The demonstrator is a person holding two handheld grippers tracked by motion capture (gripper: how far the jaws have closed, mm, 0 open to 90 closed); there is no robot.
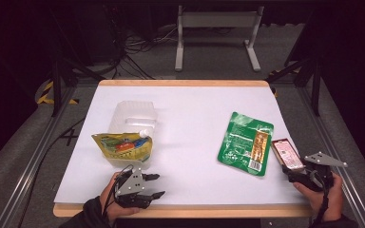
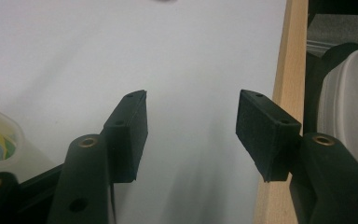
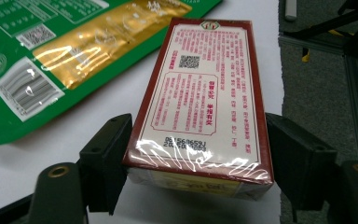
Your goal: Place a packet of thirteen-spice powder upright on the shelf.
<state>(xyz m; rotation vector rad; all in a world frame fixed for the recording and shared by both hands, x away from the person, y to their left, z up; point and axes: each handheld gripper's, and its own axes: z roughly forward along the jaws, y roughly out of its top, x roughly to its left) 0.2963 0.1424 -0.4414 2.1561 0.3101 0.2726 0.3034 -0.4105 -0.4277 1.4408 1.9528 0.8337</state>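
right gripper: at the table's 4 o'clock corner, jaws on both long sides of the red-bordered cellophane-wrapped box; in the right gripper view both pads sit at the box flanks, and whether they press I cannot tell
box position: flat on the white sheet, near end between the jaws, far end pointing to 11 o'clock in the high view; its right side lies just at the sheet's right edge, grey floor beyond
box neighbour: green and gold flat foil pouch just beside it at 9 o'clock, a narrow strip of white between them, not touching
left gripper: released, jaws apart with bare white sheet between them; parked at the table's 7 o'clock, pointing to 3 o'clock along the near edge
near edge: pale wooden table rim runs right by the left gripper's outer jaw
left cluster: yellow printed spouted pouch leaning in a clear plastic tub, at 12 o'clock of the left gripper, close
open room: centre of the sheet bare from near rim to far rim, wide lane between tub and green pouch; little margin at the right edge
surface: white sheet on a wood-edged table, flat
room: dark, grey floor, cables and a grey metal stand at 12 o'clock beyond the table, aluminium frame rails on both sides
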